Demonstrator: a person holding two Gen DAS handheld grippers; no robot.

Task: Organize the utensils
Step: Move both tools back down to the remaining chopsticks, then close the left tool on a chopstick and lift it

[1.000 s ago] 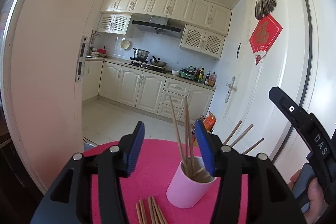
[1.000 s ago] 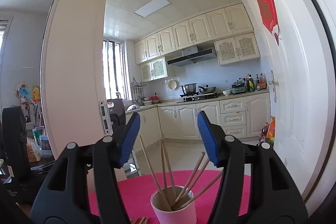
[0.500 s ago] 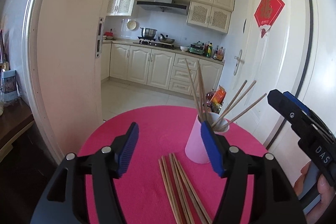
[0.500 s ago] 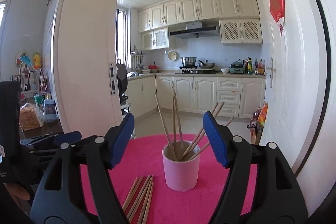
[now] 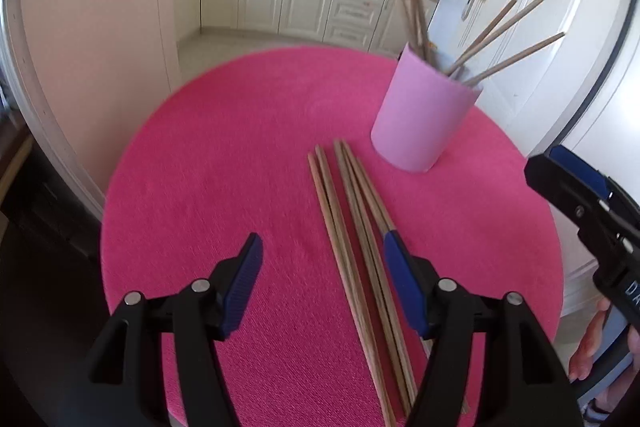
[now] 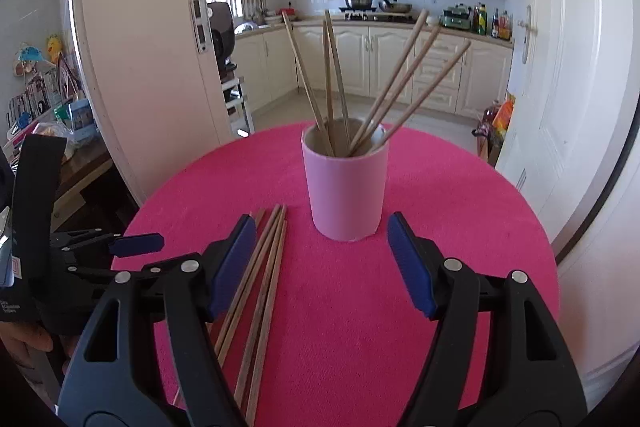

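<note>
On a round table under a pink cloth (image 5: pixel 224 163), a pink cup (image 6: pixel 345 187) stands upright with six chopsticks (image 6: pixel 404 83) fanned out of its mouth, three leaning left, three leaning right. Beside its base, a bundle of loose chopsticks (image 5: pixel 352 251) lies flat on the cloth, side by side and nearly parallel, their far tips just short of the cup. We read them as the ones yet to be put away, with the cup as their home.

We hold the left gripper (image 5: pixel 322 283) low over the near half of the loose bundle, its blue-padded jaws spread wide and empty; the bundle runs between them, close to the right pad, and we cannot tell if it touches. This looks like a line-up for the next pick.

We keep the right gripper (image 6: pixel 322 259) just in front of the cup, jaws likewise wide apart, holding nothing, its left pad above the loose sticks.
</note>
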